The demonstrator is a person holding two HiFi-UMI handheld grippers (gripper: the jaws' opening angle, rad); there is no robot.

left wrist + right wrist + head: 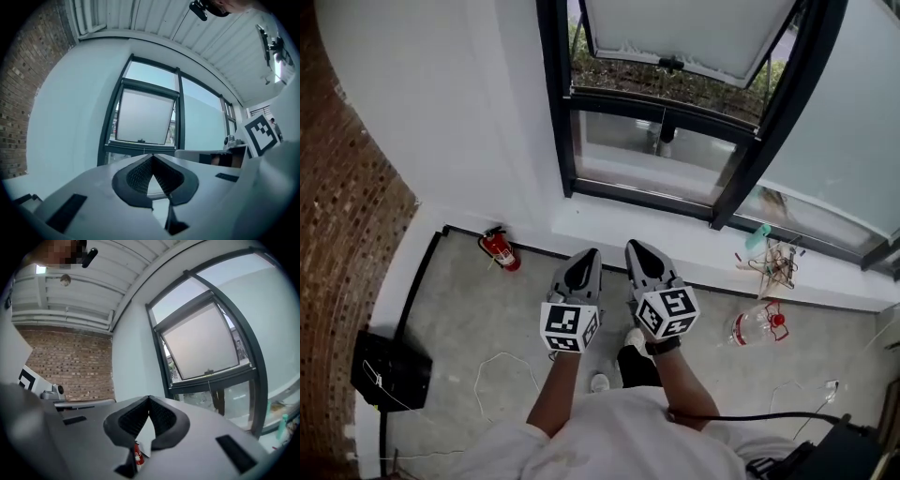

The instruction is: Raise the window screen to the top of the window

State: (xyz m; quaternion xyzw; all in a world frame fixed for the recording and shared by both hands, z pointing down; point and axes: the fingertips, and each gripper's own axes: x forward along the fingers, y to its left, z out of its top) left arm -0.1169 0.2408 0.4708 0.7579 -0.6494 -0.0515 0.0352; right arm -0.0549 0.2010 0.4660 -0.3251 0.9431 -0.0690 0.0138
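**Status.** The left gripper and right gripper are side by side, well short of the window frame, with the sill between. Both pairs of jaws are closed tip to tip, with nothing between them.

**Task item.** I judge the window screen to sit behind the crossbar, below the open sash. A thin cord hangs there, near the middle.

**Hazards (judgement).**
- Closed jaws reaching the cord would push it aside; they must part first.
- The cord is thin and may slip between the pads.
- The grippers are almost touching and may knock together during the reach.
- The plastic bottle and clutter at the right, and loose cable on the floor, may be caught or tripped on.

**Not visible.**
- I cannot make out any mesh, so the screen's height is uncertain.
- The head view cuts off the top of the window.
- What ends the cord is too small to tell.
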